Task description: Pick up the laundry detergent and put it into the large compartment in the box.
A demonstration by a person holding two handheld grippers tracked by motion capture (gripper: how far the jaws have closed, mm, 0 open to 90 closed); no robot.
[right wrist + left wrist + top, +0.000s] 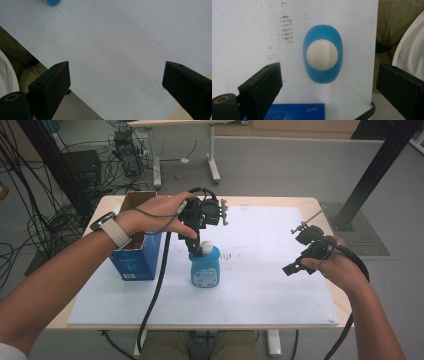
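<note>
While the high view sets the left gripper (199,251) directly above the blue bottle (205,267), which stands upright near the middle of the white mat (270,285) just beside a blue box (136,257), the left gripper view looks straight down on that bottle (322,57); there its oval blue shoulder rings a round white cap (322,54), and the jaws stand wide apart to either side without touching it; brown smudges (285,27) mark the mat nearby. Well apart at the mat's right edge, the right gripper (300,265) hangs with jaws spread over bare mat (120,50); a printed label (203,277) fronts the bottle.
</note>
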